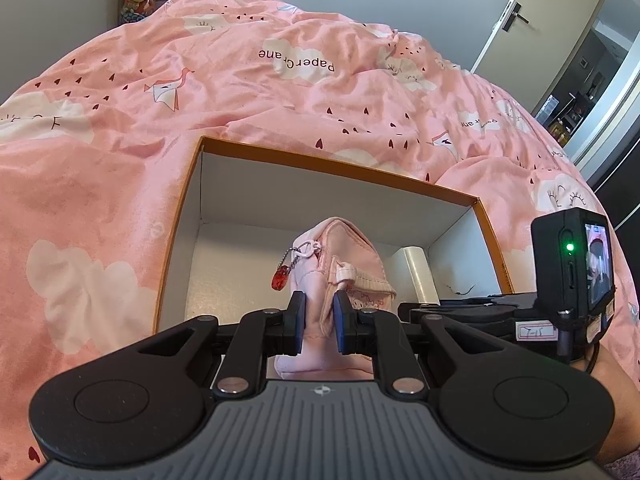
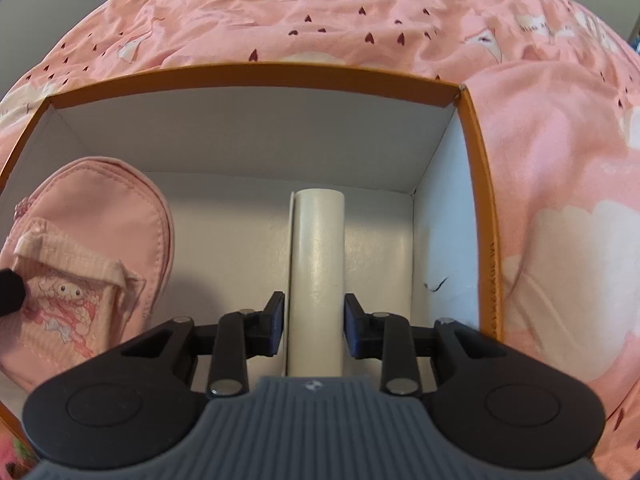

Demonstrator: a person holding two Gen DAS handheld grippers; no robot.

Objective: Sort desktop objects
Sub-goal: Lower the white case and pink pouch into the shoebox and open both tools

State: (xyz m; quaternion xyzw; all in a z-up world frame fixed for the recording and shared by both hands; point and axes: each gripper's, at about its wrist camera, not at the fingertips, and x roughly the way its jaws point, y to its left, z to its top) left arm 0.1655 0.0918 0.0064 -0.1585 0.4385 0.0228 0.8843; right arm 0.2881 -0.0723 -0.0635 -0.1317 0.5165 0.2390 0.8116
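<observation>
left wrist view: left gripper [image 1: 319, 322] closed down on pink pouch [image 1: 340, 264], blue pads [image 1: 299, 322] pressing into the fabric from both sides. pouch held upright inside the box [image 1: 188, 200], near the box's front edge; red bead charm [image 1: 279, 280] dangling on a ball chain from the zipper pull. orange rim, white inner walls on the box. white roll [image 1: 418, 274] lying on the box floor toward the right wall, apart from the pouch. small dark mark [image 1: 460, 290] on the box floor beside the roll. box resting on pink quilt [image 1: 240, 92] printed with clouds, hearts and "paper crane" text. right gripper [image 1: 480, 308] low over the box's front right corner, camera [image 1: 572, 256] with green light mounted on it; jaw state not readable from here. door [image 1: 540, 12] well behind the box, to its right.

right wrist view: right gripper [image 2: 314, 326] partly open around white roll [image 2: 317, 280], a thin gap between roll and each pad [image 2: 277, 320], no clear contact. roll lying lengthwise on the box floor, right of centre in the box [image 2: 472, 152]. pink pouch [image 2: 88, 260] against the box's left side, cartoon print on its pocket. quilt [image 2: 560, 160] surrounding the box.
</observation>
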